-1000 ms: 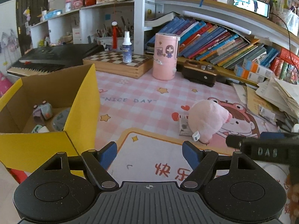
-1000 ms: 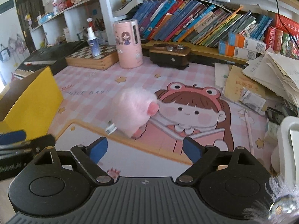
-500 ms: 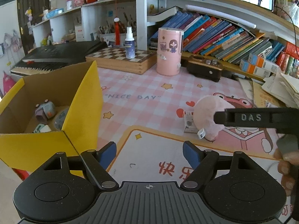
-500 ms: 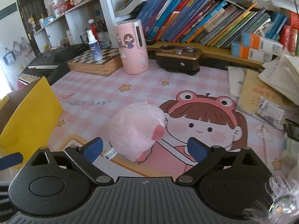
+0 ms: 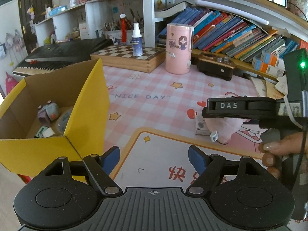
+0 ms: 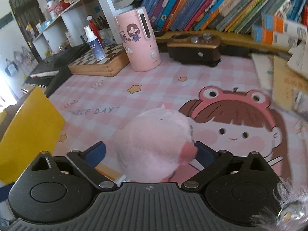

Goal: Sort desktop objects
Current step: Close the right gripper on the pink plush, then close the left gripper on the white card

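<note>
Pink plush toy (image 6: 154, 146) sits on the cartoon desk mat (image 6: 173, 88), right between the blue pads of the right gripper (image 6: 150, 154), and those jaws are closing on it now; the right-hand pad looks to be at its pink snout, the left-hand pad (image 6: 96, 153) is clear of the fur, so no grip yet. The risk as I read it: soft round fur can squash and squirt forward out of the pinch, or get caught by the snout alone and dangle. The plush is motion-blurred, so real contact is hard to call, and its underside and tag are hidden behind the gripper body. From the left wrist view the right gripper's arm covers the top of the toy, with a small white box (image 5: 201, 125) touching it. The left gripper (image 5: 154, 156) hovers with jaws wide and nothing between them, beside the yellow cardboard box (image 5: 86, 105), whose contents are only partly visible
</note>
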The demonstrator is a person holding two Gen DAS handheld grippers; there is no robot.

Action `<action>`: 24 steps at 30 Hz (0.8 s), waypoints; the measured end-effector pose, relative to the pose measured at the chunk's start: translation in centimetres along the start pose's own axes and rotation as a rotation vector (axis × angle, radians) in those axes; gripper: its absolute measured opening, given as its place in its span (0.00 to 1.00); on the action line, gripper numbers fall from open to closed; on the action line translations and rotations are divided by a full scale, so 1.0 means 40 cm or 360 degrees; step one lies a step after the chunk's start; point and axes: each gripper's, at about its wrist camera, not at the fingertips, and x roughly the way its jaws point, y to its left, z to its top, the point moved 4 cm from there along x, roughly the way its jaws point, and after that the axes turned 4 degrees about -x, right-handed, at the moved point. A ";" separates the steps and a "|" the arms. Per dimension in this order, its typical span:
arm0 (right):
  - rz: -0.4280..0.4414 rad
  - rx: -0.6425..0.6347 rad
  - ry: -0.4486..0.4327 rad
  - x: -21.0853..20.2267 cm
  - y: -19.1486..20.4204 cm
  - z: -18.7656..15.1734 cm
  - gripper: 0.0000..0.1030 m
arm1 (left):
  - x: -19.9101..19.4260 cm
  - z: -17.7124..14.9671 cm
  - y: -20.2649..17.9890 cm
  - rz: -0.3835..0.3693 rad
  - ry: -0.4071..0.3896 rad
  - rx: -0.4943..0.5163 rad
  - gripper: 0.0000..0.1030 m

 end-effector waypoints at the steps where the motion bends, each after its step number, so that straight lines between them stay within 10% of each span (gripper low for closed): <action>1: -0.0019 0.0007 0.0006 0.004 -0.003 0.000 0.72 | 0.003 0.001 -0.002 -0.0002 0.0001 0.0003 0.78; 24: -0.0169 0.0063 -0.0267 -0.228 -0.143 -0.007 0.64 | 0.182 0.042 -0.158 -0.0195 0.0044 0.0136 0.76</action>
